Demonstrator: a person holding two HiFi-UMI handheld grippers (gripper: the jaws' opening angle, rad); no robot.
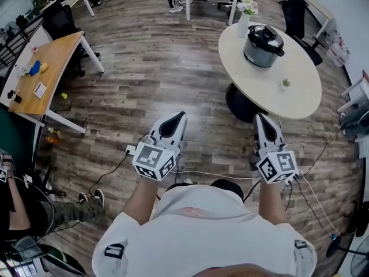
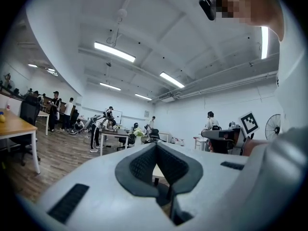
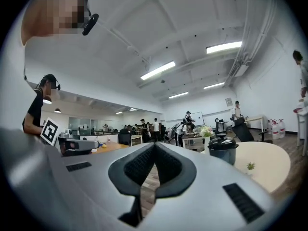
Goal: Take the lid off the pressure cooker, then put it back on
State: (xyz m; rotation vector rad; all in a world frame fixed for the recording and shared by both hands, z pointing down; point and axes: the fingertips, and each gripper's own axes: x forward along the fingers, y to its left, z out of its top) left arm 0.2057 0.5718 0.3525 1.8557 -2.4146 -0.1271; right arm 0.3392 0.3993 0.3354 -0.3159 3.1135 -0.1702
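While left claw (image 1: 181,116) and right claw (image 1: 260,118) are closed empty, pressure cooker (image 1: 260,53) sits at 1 o'clock on counter (image 1: 265,91), lid (image 1: 265,37) apparently seated.

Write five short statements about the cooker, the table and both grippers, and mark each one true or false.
1. The lid sits on the pressure cooker. True.
2. The right gripper holds the lid. False: its jaws are together with nothing between them, and it is short of the table.
3. The pressure cooker stands on the round table. True.
4. The left gripper is open. False: its jaws are shut and empty.
5. The vase of flowers stands on the floor. False: the vase of flowers stands on the round table, near the cooker.
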